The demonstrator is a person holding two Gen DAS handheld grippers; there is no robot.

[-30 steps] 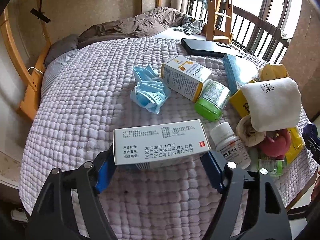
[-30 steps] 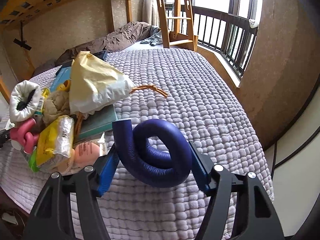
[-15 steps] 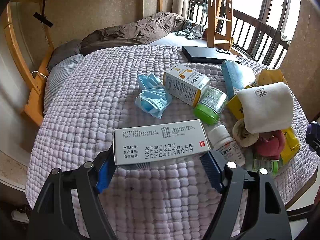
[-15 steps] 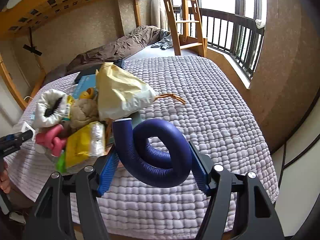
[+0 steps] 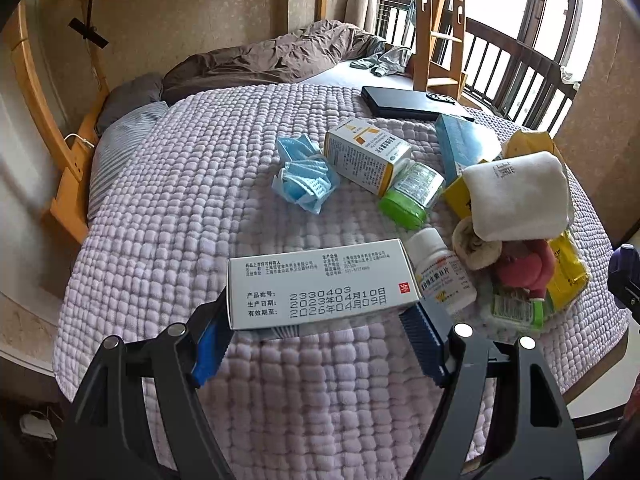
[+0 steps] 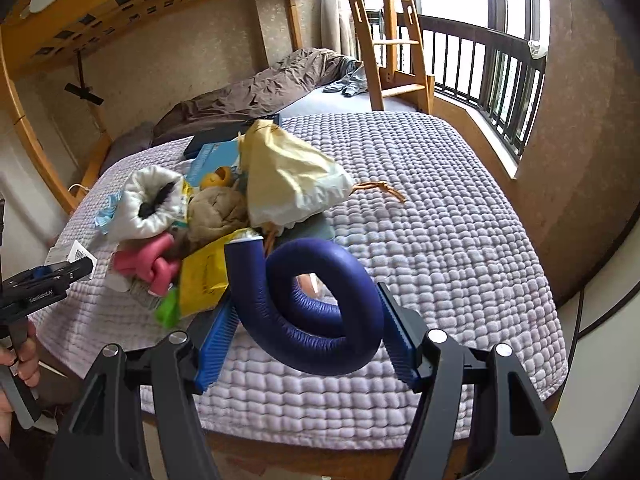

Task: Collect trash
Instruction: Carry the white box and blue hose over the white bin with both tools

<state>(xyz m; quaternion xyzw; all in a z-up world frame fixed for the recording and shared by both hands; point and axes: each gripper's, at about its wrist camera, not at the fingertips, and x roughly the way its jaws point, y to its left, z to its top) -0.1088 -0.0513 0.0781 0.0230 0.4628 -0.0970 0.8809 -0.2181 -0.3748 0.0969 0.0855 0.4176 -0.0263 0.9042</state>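
Observation:
My left gripper (image 5: 316, 332) is shut on a white medicine box (image 5: 320, 282) with printed dates, held above the lilac quilt (image 5: 192, 220). My right gripper (image 6: 306, 330) is shut on a coiled dark blue foam tube (image 6: 308, 300), lifted over the bed's near edge. On the quilt lie crumpled blue face masks (image 5: 304, 176), a yellow-and-white box (image 5: 366, 154), a green-lidded jar (image 5: 412, 194), a white pill bottle (image 5: 438, 268) and a pile with a rolled white towel (image 5: 520, 196), pink dumbbell (image 6: 150, 266) and yellow packet (image 6: 204, 276).
A pale yellow drawstring bag (image 6: 288, 180) tops the pile. A black laptop (image 5: 412, 102) and blue box (image 5: 464, 148) lie further back. A brown duvet (image 5: 272, 60) and wooden ladder (image 6: 376, 40) stand behind; a railing (image 6: 500, 76) lines the right. A hand (image 6: 16, 364) holds the left gripper's handle.
Both grippers have pulled back and up from the bed with their loads, so more of the quilt and room shows. The right view has tilted upward. The items on the quilt stayed put.

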